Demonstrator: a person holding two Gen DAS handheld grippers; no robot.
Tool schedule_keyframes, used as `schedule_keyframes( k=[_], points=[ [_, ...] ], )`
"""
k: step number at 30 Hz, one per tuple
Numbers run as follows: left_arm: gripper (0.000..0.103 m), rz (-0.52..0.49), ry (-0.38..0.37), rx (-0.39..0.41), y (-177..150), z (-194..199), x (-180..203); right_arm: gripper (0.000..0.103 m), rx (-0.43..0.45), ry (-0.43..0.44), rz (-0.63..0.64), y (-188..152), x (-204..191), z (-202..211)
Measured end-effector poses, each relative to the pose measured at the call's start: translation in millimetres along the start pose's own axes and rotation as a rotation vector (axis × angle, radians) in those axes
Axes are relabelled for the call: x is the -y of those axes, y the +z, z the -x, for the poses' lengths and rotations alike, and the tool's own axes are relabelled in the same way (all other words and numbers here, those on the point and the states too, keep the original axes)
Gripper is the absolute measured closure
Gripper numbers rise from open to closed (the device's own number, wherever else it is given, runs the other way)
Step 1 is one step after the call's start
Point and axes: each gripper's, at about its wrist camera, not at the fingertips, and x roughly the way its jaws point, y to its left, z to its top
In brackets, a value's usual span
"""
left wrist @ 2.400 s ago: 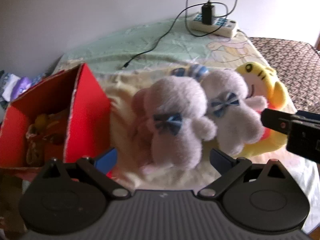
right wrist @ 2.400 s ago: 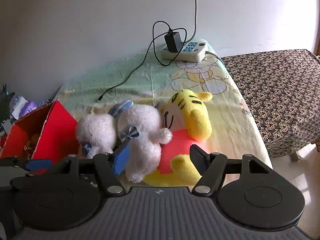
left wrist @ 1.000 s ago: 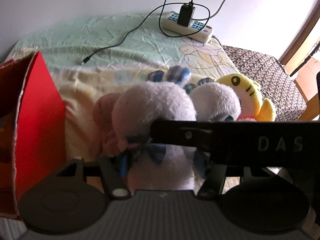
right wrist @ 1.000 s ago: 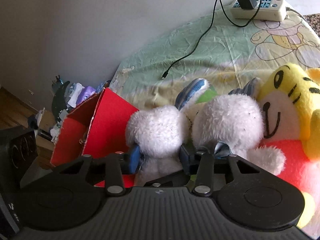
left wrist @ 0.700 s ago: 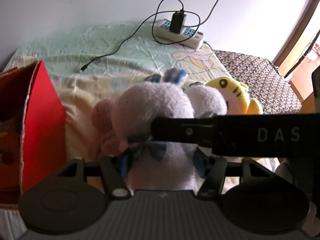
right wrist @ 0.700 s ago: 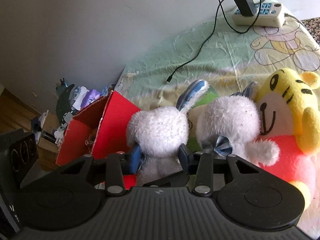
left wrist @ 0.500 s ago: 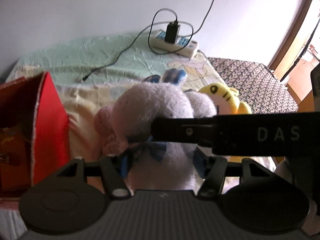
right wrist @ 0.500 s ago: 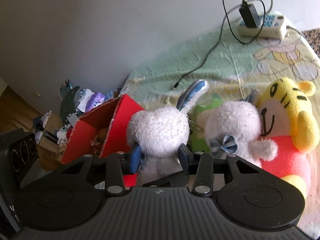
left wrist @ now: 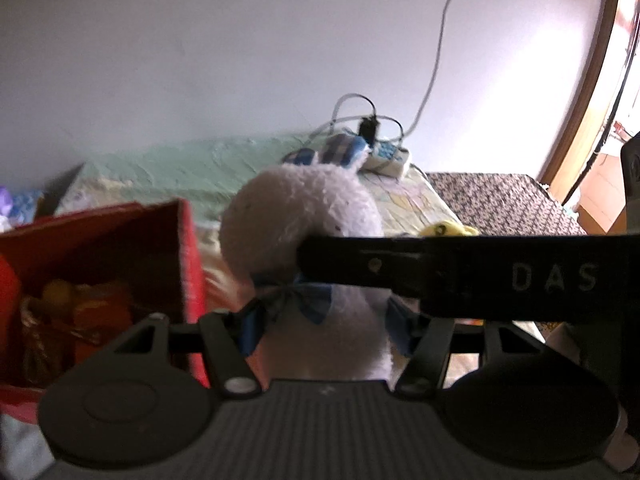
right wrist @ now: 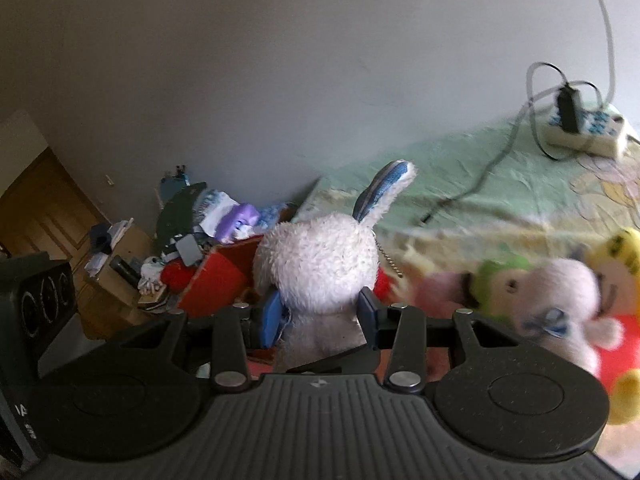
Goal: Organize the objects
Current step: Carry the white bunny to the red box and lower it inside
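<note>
A white plush rabbit [left wrist: 304,220] with blue striped ears and a blue bow hangs in the air, held by both grippers. My left gripper [left wrist: 326,328] is shut on its body, blue pads pressed into both sides. My right gripper [right wrist: 320,316] is shut on the same rabbit [right wrist: 320,268] just under its head. In the left wrist view a black finger [left wrist: 480,280] of the right gripper crosses the rabbit's neck from the right. The open red box [left wrist: 188,264] stands just left of the rabbit, with orange and yellow things inside; in the right wrist view the box [right wrist: 216,280] shows behind the rabbit.
On the bed lie a second white rabbit [right wrist: 560,300], a yellow tiger plush [right wrist: 616,264] and a green and pink toy [right wrist: 496,276]. A power strip [right wrist: 584,132] with a charger and a cable sits at the far end. Cluttered furniture [right wrist: 132,276] stands left of the bed.
Both grippers have risen with the rabbit, lifting it clear of the other plush toys on the bed. It now hangs nearer the red box, and both views have tilted up toward the wall.
</note>
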Motion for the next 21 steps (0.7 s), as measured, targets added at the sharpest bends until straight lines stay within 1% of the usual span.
schedule_keyframes(
  k=[3, 6, 10, 16, 21],
  points=[
    [0.040, -0.001, 0.034, 0.025, -1, 14, -26, 0.059, 0.002, 0.026, 0.005, 1, -23, -20],
    [0.040, 0.026, 0.057, 0.043, -4, 28, -61, 0.059, -0.002, 0.053, 0.031, 2, -48, -45],
    [0.040, 0.037, 0.106, 0.043, -10, 40, -107, 0.059, -0.023, 0.089, 0.037, -5, -78, -85],
    [0.040, 0.060, 0.165, 0.018, -18, 38, -171, 0.059, -0.066, 0.118, 0.044, -13, -114, -143],
    [0.040, 0.069, 0.201, -0.017, -26, 32, -210, 0.059, -0.110, 0.131, 0.010, -16, -123, -183]
  ],
)
